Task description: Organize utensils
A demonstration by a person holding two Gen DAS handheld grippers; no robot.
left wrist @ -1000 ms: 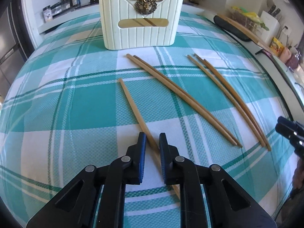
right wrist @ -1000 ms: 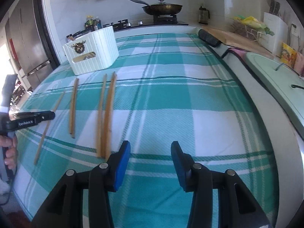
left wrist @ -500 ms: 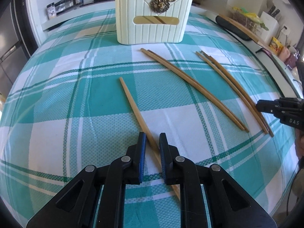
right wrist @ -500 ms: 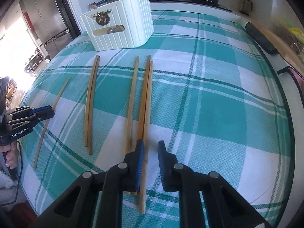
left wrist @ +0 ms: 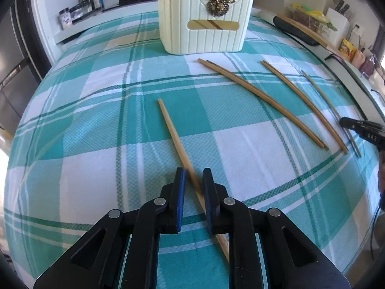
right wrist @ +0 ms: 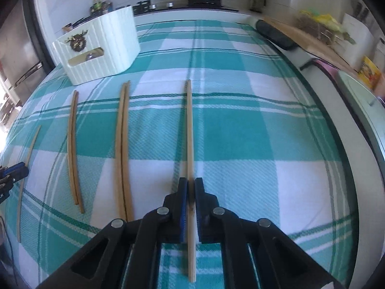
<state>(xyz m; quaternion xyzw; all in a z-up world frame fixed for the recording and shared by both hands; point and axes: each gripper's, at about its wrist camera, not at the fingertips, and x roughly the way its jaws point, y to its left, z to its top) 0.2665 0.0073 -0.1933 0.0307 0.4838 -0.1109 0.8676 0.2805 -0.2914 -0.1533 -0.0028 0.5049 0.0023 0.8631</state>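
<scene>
Matt wooden chopsticks [right wrist: 189, 130], woven checked tablecloth [right wrist: 240, 132], ribbed plastic holder [left wrist: 204, 21]

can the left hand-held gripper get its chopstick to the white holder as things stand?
Probably yes. The left hand-held gripper grips a chopstick, and only bare checked cloth lies between it and the white holder.

Daylight, bright and even in both wrist views; strongest glare at the far left edge, where it washes out detail beside the plaid tablecloth [right wrist: 240, 144], with soft short shadows under the chopsticks [left wrist: 259, 94]. Heavy fisheye distortion: the cloth's stripes bow outward and dark vignetting fills the corners. Left view sharp at centre; right view slightly soft, background counter items [right wrist: 320, 27] blurred toward the rim.
</scene>
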